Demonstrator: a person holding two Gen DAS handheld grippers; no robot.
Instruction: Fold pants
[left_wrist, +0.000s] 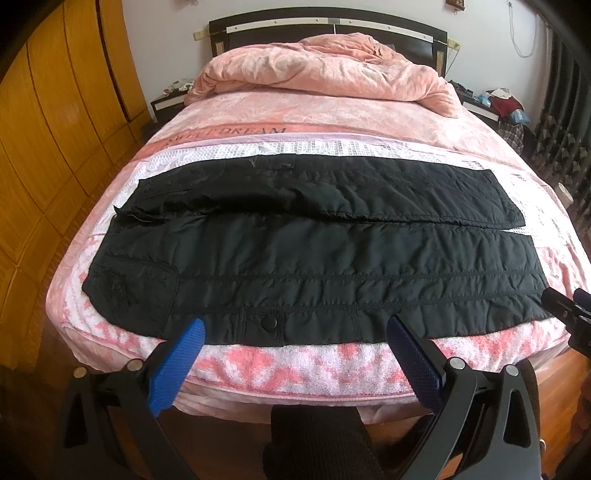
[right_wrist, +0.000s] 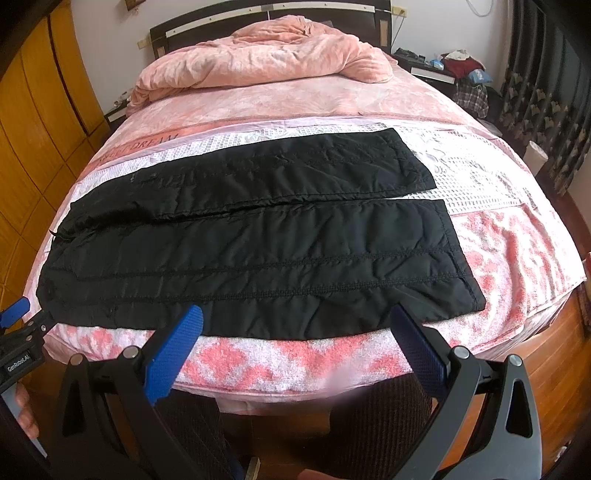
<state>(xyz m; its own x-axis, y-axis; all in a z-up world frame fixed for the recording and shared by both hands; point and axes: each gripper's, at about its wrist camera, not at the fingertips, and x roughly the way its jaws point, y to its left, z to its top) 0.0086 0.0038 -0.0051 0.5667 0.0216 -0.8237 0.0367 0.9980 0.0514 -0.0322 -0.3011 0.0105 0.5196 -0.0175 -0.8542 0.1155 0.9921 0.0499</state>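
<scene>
Black quilted pants (left_wrist: 314, 254) lie flat across the foot of the bed, waist to the left, both legs side by side running to the right. They also show in the right wrist view (right_wrist: 258, 243). My left gripper (left_wrist: 295, 326) is open, its blue pads apart, just above the near edge of the near leg by the snap pocket (left_wrist: 266, 323). My right gripper (right_wrist: 297, 315) is open, hovering over the near edge of the same leg, closer to the cuff (right_wrist: 465, 273). Neither holds anything.
The bed (left_wrist: 295, 365) has a pink and white patterned cover. A rumpled pink duvet (left_wrist: 325, 70) is heaped by the dark headboard. Wooden wardrobes (left_wrist: 48, 122) stand left. A cluttered nightstand (right_wrist: 450, 66) and dark curtains (right_wrist: 535, 92) are right. The other gripper (right_wrist: 18, 332) shows at the left edge.
</scene>
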